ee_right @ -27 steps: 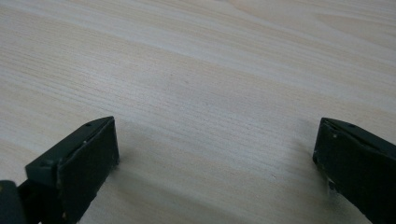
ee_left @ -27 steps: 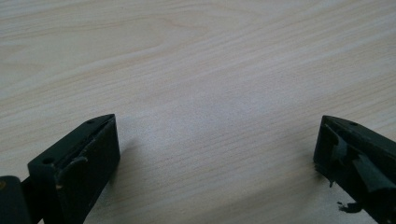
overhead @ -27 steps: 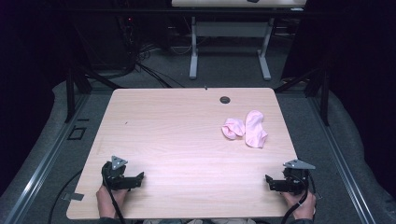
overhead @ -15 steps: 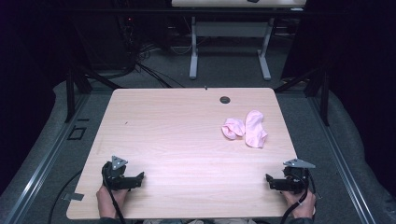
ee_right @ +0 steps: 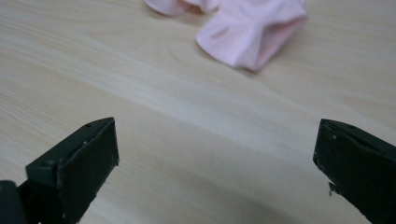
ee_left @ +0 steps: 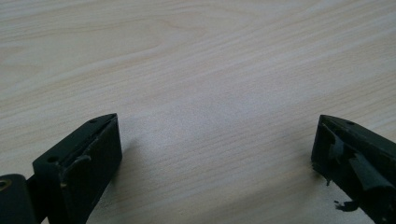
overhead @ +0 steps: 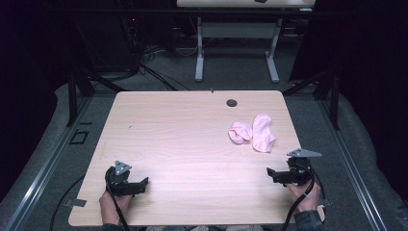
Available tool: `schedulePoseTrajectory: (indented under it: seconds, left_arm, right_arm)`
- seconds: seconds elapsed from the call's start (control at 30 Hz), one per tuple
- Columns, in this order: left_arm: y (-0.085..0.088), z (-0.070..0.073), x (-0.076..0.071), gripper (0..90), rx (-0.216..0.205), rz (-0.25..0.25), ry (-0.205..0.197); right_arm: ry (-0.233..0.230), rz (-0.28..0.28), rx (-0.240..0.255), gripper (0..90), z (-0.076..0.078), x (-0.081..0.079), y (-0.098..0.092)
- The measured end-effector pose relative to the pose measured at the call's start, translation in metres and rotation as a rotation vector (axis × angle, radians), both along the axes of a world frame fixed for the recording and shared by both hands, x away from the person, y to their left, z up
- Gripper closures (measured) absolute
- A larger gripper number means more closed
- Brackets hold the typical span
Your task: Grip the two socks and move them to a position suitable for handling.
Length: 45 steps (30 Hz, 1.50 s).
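Note:
Two pink socks lie side by side on the right half of the wooden table (overhead: 183, 144): a crumpled one (overhead: 240, 132) and a flatter one (overhead: 263, 133). My right gripper (overhead: 270, 174) rests near the table's front right corner, in front of the socks and apart from them, its jaws wide open and empty. In the right gripper view (ee_right: 217, 128) the flatter sock (ee_right: 252, 32) lies ahead beyond the jaws, with the crumpled sock (ee_right: 180, 5) at the top edge. My left gripper (overhead: 142, 185) sits at the front left, open over bare wood (ee_left: 215, 126).
A small dark round grommet (overhead: 232, 103) sits in the table near its far edge. Behind the table stand the legs of another table (overhead: 235, 53) and loose cables on grey floor. Metal rails run along both sides of the table.

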<state>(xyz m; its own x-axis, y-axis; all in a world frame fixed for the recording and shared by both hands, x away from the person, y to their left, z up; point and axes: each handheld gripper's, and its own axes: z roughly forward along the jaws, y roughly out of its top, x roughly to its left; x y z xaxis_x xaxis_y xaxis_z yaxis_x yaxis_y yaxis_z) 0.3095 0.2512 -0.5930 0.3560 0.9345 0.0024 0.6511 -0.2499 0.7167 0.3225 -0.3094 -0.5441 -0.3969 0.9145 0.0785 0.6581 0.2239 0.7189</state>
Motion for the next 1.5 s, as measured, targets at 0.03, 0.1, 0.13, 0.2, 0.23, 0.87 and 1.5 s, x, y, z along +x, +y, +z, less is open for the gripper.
schedulePoseTrajectory:
  seconds: [0.03,0.1,0.13,0.2,0.23,0.87,1.5]
  left_arm:
    - [0.0,0.0,0.0,1.6,0.0,0.0,-0.001]
    - [0.0,0.0,0.0,1.7,0.0,0.0,-0.001]
    - [0.0,0.0,0.0,1.6,0.001,0.0,-0.001]
    - [0.0,0.0,0.0,1.6,0.001,0.0,-0.001]
    - [0.0,0.0,0.0,1.6,-0.001,0.001,-0.001]
    - [0.0,0.0,0.0,1.8,-0.002,0.0,-0.001]
    - [0.0,0.0,0.0,2.0,0.001,-0.005,0.002]
  right_arm:
    - [0.007,0.014,-0.004,0.0,0.003,0.006,0.004]
    - [0.01,0.034,0.005,0.0,0.006,0.011,0.007]
    - [0.022,0.067,0.003,0.0,0.012,0.024,0.017]
    - [0.025,0.091,0.002,0.0,0.017,0.034,0.025]
    - [0.034,0.104,-0.001,0.0,0.019,0.04,0.03]
    - [0.086,0.193,-0.08,6.9,0.023,0.152,0.091]
    - [0.175,0.117,-0.135,75.8,-0.017,0.184,0.108]
